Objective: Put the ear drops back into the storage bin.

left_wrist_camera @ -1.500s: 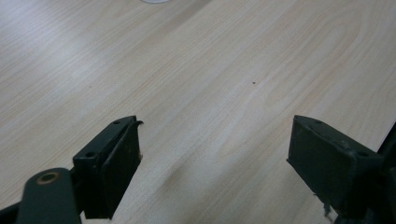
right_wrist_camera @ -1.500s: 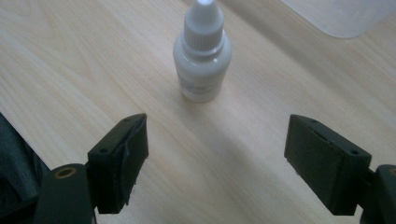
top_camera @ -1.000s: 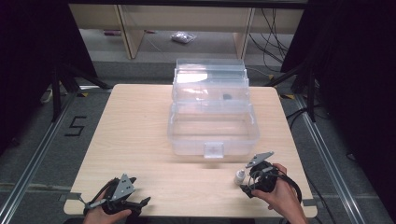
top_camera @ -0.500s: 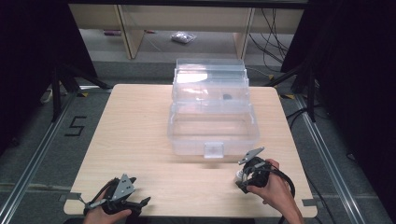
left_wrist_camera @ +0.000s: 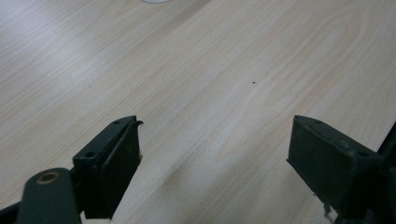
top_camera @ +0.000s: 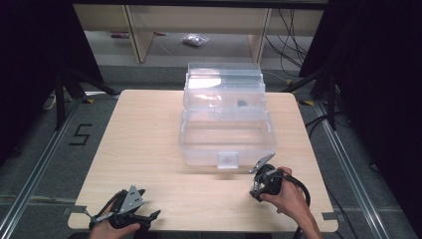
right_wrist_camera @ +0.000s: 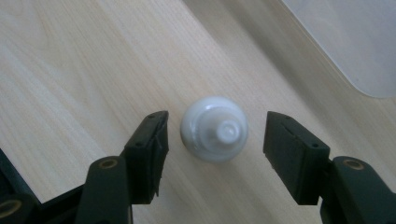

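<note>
One white bottle [right_wrist_camera: 215, 135], between right gripper [right_wrist_camera: 212, 142] jaws

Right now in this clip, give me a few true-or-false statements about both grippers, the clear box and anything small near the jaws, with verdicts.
1. The right gripper has its jaws open around a small white round-topped bottle. True.
2. The left gripper grips that bottle. False: its open jaws have bare light wooden table between them.
3. The clear plastic tiered box stands on the table. True.
4. The right gripper's jaws already pinch the bottle. False: gaps show on both sides.
</note>
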`<state>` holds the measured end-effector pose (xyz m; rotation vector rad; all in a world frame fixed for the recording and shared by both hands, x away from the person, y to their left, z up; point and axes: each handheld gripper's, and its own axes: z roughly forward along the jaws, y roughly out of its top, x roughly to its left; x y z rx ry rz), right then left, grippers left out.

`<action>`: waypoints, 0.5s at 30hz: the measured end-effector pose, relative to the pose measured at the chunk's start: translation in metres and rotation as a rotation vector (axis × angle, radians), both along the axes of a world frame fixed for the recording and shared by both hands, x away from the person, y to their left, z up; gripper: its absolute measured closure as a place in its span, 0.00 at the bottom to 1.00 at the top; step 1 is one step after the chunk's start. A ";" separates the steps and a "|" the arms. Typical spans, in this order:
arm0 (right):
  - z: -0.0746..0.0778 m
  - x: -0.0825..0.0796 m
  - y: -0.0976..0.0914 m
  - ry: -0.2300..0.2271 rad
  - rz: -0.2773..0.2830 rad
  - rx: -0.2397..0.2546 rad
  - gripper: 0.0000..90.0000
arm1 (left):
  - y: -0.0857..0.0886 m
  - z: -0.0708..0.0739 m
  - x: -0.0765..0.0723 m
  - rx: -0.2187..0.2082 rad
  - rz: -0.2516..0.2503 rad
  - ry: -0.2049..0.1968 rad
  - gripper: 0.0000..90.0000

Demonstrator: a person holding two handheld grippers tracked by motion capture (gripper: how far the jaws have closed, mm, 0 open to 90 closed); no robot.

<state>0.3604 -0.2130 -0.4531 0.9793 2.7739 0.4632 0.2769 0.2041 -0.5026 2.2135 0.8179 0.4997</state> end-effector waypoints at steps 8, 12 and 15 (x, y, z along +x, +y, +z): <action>0.000 0.003 0.005 0.010 0.017 -0.027 0.52 | 0.000 0.000 0.000 0.007 -0.006 -0.003 0.18; 0.000 0.004 0.007 0.011 0.035 -0.039 0.54 | 0.000 0.000 0.000 0.000 -0.005 0.008 0.18; -0.001 0.005 0.009 0.015 0.056 -0.053 0.58 | 0.001 0.001 0.000 0.002 -0.008 0.004 0.18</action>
